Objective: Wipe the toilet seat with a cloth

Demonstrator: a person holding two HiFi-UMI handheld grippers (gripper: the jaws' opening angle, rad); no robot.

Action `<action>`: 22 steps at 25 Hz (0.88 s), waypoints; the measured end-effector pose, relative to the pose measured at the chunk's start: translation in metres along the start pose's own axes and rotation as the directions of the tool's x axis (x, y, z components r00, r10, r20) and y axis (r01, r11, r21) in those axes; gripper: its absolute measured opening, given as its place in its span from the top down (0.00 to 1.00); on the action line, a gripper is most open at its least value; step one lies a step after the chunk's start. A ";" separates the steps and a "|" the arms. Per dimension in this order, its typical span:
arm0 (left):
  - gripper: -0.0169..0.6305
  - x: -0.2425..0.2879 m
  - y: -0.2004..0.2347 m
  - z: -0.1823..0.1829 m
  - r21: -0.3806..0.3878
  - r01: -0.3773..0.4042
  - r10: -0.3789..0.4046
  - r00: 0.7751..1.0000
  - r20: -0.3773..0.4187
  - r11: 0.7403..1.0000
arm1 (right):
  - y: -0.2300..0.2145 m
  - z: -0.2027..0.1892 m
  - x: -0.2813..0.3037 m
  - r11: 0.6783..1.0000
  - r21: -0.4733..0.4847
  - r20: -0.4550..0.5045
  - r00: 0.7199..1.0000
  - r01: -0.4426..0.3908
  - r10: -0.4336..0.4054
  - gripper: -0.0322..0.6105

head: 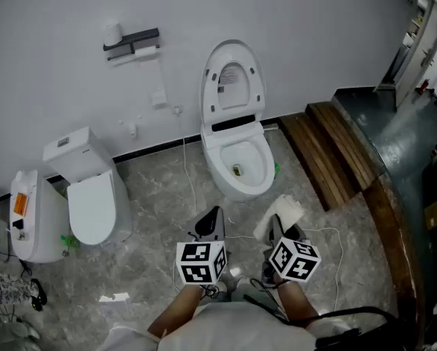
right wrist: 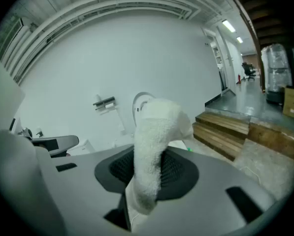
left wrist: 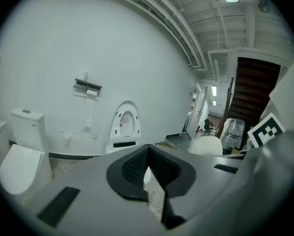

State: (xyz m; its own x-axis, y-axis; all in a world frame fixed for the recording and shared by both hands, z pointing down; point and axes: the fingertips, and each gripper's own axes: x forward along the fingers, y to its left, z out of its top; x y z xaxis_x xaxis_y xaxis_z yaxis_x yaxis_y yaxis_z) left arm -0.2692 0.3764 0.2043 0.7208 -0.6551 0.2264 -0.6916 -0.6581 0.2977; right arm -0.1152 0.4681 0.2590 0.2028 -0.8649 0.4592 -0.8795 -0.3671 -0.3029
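One fluffy white cloth (right wrist: 154, 141) is clamped in the right gripper (right wrist: 147, 181), ready for the white ceramic toilet (head: 212, 156); left gripper (left wrist: 147, 173) closed, empty.

The wall (head: 313, 20) is white. The floor (head: 152, 196) is grey stone, with brown wooden steps (head: 328, 152) on the right.

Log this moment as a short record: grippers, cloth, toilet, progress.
left gripper: shut, empty
right gripper: shut on the cloth
cloth: white, bunched, sticking up from the jaws
toilet: lid raised, ahead of both grippers, untouched
second toilet: lid closed, to the left
wooden steps: right of the toilet
progress: wiping not yet begun
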 end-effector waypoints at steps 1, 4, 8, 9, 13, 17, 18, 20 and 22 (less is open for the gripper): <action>0.97 0.002 0.000 -0.001 0.003 0.004 -0.003 1.000 -0.006 1.000 | -0.003 -0.001 0.001 1.000 0.006 -0.005 1.000 0.007 -0.007 0.79; 0.97 0.011 0.000 -0.005 0.003 0.013 -0.013 1.000 -0.026 1.000 | -0.007 0.004 0.005 0.999 0.015 -0.006 1.000 0.028 -0.028 0.79; 0.97 0.027 0.001 -0.011 -0.013 0.022 -0.023 0.998 -0.050 1.000 | -0.011 0.011 0.017 0.999 0.007 -0.006 0.999 0.034 -0.034 0.79; 0.97 0.031 0.000 -0.012 -0.012 0.024 -0.024 0.998 -0.055 1.000 | -0.014 0.012 0.021 0.999 0.006 -0.010 0.999 0.034 -0.034 0.79; 0.97 0.052 0.000 -0.009 0.000 0.024 -0.024 0.998 -0.061 1.000 | -0.020 0.023 0.042 1.000 0.011 -0.011 1.000 0.024 -0.024 0.79; 0.97 0.081 0.002 0.003 0.012 0.007 -0.007 0.999 -0.054 1.000 | -0.023 0.043 0.069 1.000 0.007 -0.006 1.000 -0.003 0.004 0.79; 0.97 0.089 0.003 0.006 0.014 0.001 -0.001 0.999 -0.054 1.000 | -0.025 0.047 0.077 1.000 0.008 -0.010 1.000 -0.010 0.010 0.79; 0.97 0.108 0.002 0.011 0.018 -0.008 0.009 0.998 -0.058 1.000 | -0.031 0.058 0.093 1.000 0.013 -0.018 1.000 -0.021 0.021 0.79; 0.97 0.127 0.001 0.017 0.025 -0.014 0.015 0.998 -0.062 1.000 | -0.037 0.071 0.110 0.999 0.014 -0.020 0.999 -0.030 0.030 0.79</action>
State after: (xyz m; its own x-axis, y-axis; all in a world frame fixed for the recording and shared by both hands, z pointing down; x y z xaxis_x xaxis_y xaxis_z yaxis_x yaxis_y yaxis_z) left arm -0.1792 0.2858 0.2174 0.7116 -0.6409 0.2878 -0.7024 -0.6579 0.2716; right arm -0.0298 0.3621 0.2609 0.1678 -0.8684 0.4666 -0.8792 -0.3459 -0.3276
